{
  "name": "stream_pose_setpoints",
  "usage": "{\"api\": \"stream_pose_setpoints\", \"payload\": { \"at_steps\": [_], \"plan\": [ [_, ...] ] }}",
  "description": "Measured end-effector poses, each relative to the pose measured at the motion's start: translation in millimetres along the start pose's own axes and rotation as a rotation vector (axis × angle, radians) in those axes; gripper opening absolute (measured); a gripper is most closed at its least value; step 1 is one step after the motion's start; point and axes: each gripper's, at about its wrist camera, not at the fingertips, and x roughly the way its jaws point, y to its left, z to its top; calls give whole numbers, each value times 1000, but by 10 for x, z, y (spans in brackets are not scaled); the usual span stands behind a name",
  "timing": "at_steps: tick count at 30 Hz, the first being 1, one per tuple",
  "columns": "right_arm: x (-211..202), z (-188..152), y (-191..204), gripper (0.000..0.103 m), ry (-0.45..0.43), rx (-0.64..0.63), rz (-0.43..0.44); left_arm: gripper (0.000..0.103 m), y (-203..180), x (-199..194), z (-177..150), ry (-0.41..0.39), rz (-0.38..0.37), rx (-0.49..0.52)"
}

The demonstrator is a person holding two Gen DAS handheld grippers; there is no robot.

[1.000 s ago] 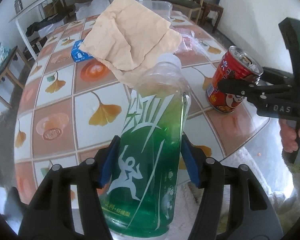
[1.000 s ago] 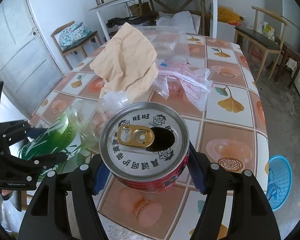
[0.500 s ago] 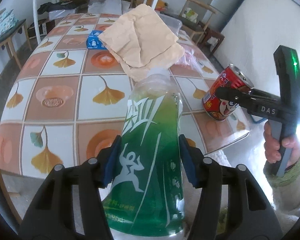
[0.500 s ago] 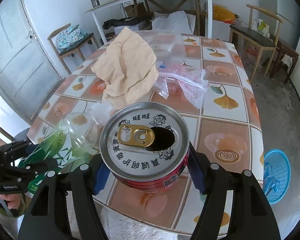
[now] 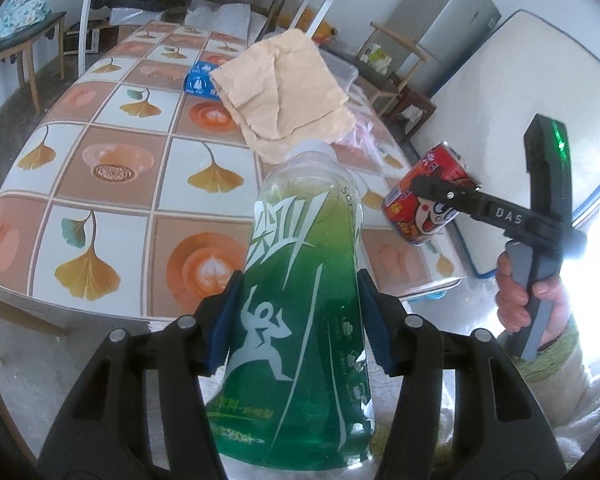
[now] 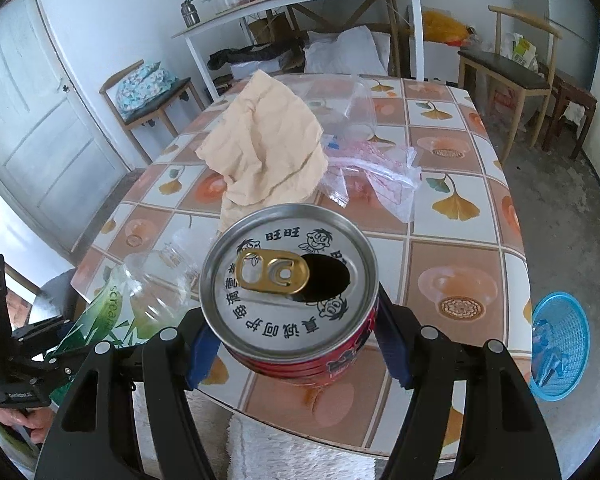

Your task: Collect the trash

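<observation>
My left gripper (image 5: 298, 320) is shut on a green plastic bottle (image 5: 300, 320) with white figures; its blue pads press both sides, and it hangs off the table's near edge. The same bottle (image 6: 140, 300) shows at the lower left of the right wrist view. My right gripper (image 6: 296, 344) is shut on a red drink can (image 6: 290, 280) with an open pull-tab top, held above the table's near edge. That can (image 5: 424, 200) and the right gripper appear at the right of the left wrist view. A crumpled beige paper (image 5: 284, 92) and a clear plastic bag (image 6: 376, 172) lie on the table.
The tiled ginkgo-pattern table (image 5: 112, 160) carries a blue packet (image 5: 198, 78) and a clear plastic box (image 6: 340, 96). A blue basket (image 6: 560, 344) lies on the floor at the right. Chairs (image 6: 512, 72) and a white side table (image 6: 300, 4) stand beyond.
The left gripper has pulled back from the table with the bottle and rolled, so more tabletop shows. The right gripper has risen a little with the can.
</observation>
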Motion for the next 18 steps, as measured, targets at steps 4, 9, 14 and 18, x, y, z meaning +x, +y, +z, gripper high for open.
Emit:
{"api": "stream_pose_setpoints", "payload": {
  "at_steps": [4, 9, 14, 18],
  "plan": [
    [-63, 14, -2, 66, -16, 12, 18, 53, -30, -119, 6, -36, -20, -7],
    [-152, 22, -14, 66, -37, 27, 40, 53, -51, -277, 42, -85, -47, -20],
    [-257, 39, -42, 66, -62, 40, 59, 53, -114, -419, 118, -129, -64, -17],
    [-357, 47, -97, 66, -84, 56, 81, 53, -190, -478, 200, -158, -80, -8]
  ]
}}
